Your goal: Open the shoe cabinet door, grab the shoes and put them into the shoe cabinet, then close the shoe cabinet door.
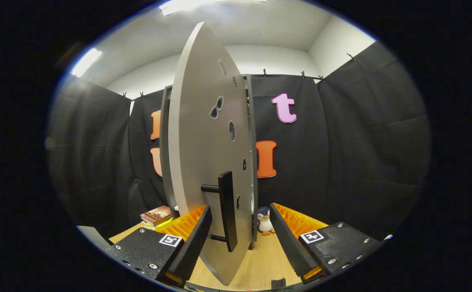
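- The gripper view rode on the gripper (pixel 240 239) — looking forward along its two spread fingers (pixel 197 235).
- It sat very close to the cabinet door (pixel 203 162), facing its handle (pixel 227 211) nearly edge-on.

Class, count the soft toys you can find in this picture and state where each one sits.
1: a penguin toy on the floor beyond the open claw, beside the cabinet door. Others may be hidden behind it.

Wooden floor (pixel 260 259): books (pixel 156 215), penguin toy (pixel 264 222), probably cabinet (pixel 167 142).
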